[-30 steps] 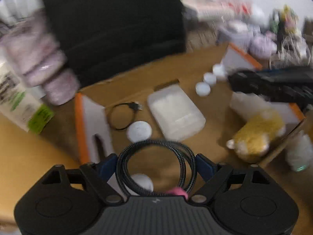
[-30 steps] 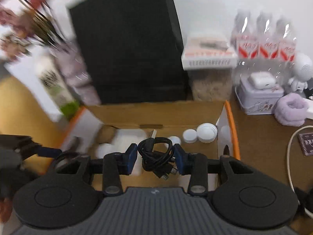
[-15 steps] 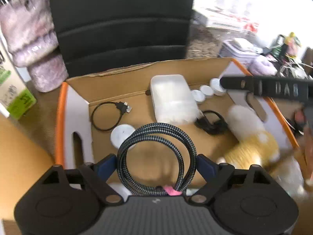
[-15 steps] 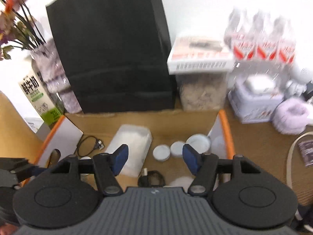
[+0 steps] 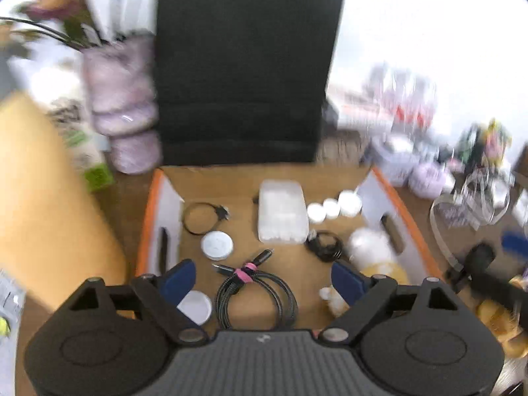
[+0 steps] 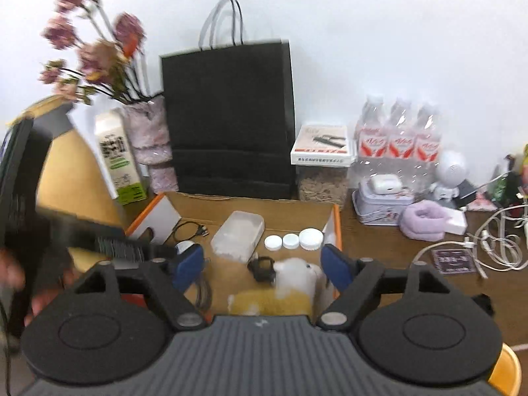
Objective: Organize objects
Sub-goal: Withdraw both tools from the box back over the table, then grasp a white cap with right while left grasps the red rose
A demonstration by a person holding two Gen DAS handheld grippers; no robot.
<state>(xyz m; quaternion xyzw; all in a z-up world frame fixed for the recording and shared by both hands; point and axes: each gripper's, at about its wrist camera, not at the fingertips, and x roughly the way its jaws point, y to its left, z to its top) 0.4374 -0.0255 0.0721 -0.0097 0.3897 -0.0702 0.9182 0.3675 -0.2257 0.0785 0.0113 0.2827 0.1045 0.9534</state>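
1. Left gripper (image 5: 264, 279): jaws stand wide, nothing between the pads. It hangs above the open cardboard box (image 5: 270, 170).
2. Braided cable coil (image 5: 257, 297) with a pink tie lies on the box floor below the left gripper, clear of both blue pads. Its near edge is cut off by the gripper body.
3. Right gripper (image 6: 262, 264): jaws opening, nothing pressed between them. The box contents show through the gap.
4. Small black cable bundle (image 6: 261, 268) lies on the box floor, just beside the white-and-yellow plush toy (image 6: 290, 283). In the right wrist view the toy's lower part is hidden behind the gripper body.
5. Other box contents, left wrist view: translucent plastic case (image 5: 282, 211) near the middle; three white round lids (image 5: 331, 207) in a row to its right; thin black cable loop (image 5: 203, 216) at left; white disc (image 5: 216, 246) below that loop; a second white disc (image 5: 195, 307) partly hidden by the left finger.
6. Behind the box: black paper bag (image 6: 227, 115) upright against the wall, its handles visible only in the right wrist view.
7. Left wrist view is motion-blurred. The items at far right are too smeared to tell.
8. Right wrist view, left edge: the other gripper's body appears as a dark blurred bar, with part of a hand below it, not clear.
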